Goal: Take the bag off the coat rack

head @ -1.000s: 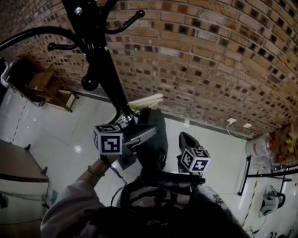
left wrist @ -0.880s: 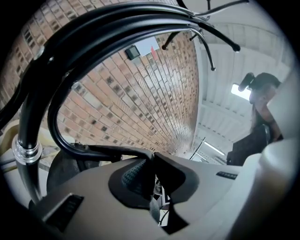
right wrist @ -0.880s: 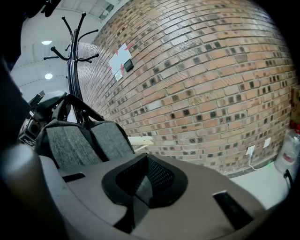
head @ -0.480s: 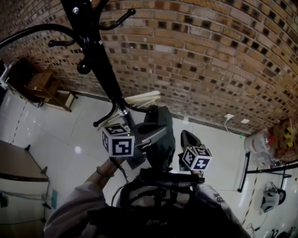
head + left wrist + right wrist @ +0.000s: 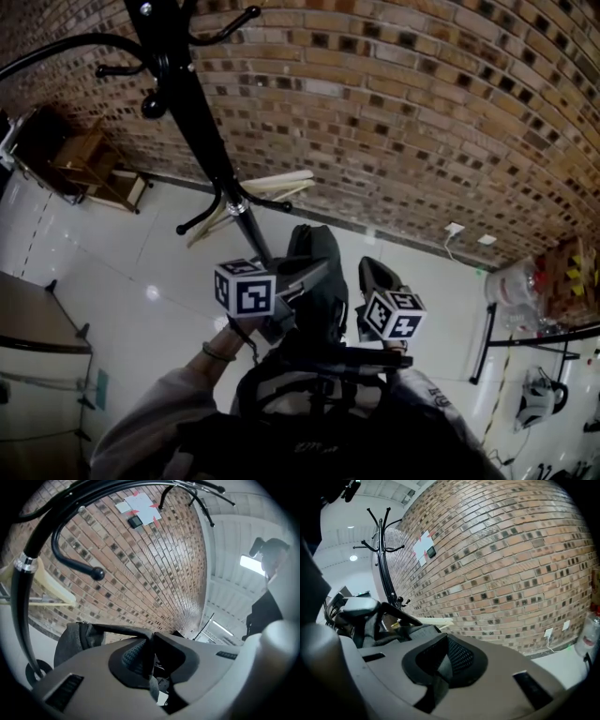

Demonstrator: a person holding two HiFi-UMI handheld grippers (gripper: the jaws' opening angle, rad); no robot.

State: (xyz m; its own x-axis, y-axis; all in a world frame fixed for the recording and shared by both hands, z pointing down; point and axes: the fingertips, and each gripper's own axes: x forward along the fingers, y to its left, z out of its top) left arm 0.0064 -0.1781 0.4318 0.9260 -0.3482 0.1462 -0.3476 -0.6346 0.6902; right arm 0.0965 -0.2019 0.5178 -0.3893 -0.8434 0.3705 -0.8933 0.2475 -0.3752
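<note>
The black coat rack (image 5: pixel 192 122) stands against the brick wall, its hooks bare. The dark grey bag (image 5: pixel 319 272) hangs free of it, in front of me and to the right of the pole. My left gripper (image 5: pixel 314 270) is shut on the bag's thin dark strap (image 5: pixel 112 629). In the left gripper view the bag (image 5: pixel 70 641) sags to the left of the jaws (image 5: pixel 151 641). My right gripper (image 5: pixel 368 277) is just right of the bag, jaws together (image 5: pixel 445 656), with nothing seen between them. In the right gripper view the rack (image 5: pixel 384 573) stands well back.
Pale wooden planks (image 5: pixel 272 187) lean on the wall behind the rack's foot. A wooden stool (image 5: pixel 89 164) is at far left and a table edge (image 5: pixel 28 323) at near left. A plastic bottle (image 5: pixel 516 291) and a wall socket (image 5: pixel 453 230) are at right.
Both grippers and the bag have drifted right and away from the rack. The pole and hooks now sit farther up and left in the head view.
</note>
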